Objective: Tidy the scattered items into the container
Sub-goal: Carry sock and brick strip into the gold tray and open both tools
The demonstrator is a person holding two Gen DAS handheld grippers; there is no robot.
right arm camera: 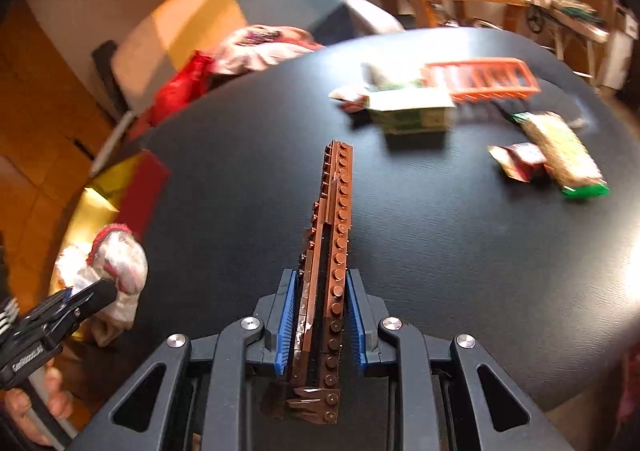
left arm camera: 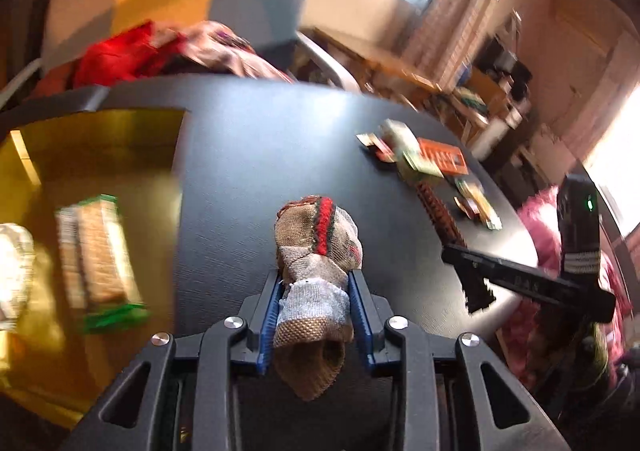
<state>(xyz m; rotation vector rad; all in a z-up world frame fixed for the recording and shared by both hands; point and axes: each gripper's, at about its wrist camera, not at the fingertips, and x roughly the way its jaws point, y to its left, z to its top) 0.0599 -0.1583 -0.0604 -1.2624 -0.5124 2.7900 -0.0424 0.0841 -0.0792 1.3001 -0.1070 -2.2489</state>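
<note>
Currently both jaws are clamped, the left gripper point(left arm camera: 316, 315) on a sock point(left arm camera: 316, 251) near the gold container point(left arm camera: 104, 139), the right gripper point(right arm camera: 322, 327) on 1 long brick strip point(right arm camera: 334, 235) that overhangs the pads far forward and could pivot or snap.

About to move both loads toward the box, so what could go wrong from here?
1. The right gripper pinches the long brown brick strip near one end; most of it sticks out unsupported, so it may pivot, snap apart, or catch on the table.
2. The left gripper squeezes the soft sock at its middle; it could slip out before reaching the yellow container.
3. Both grippers heading for one container might collide.
</note>
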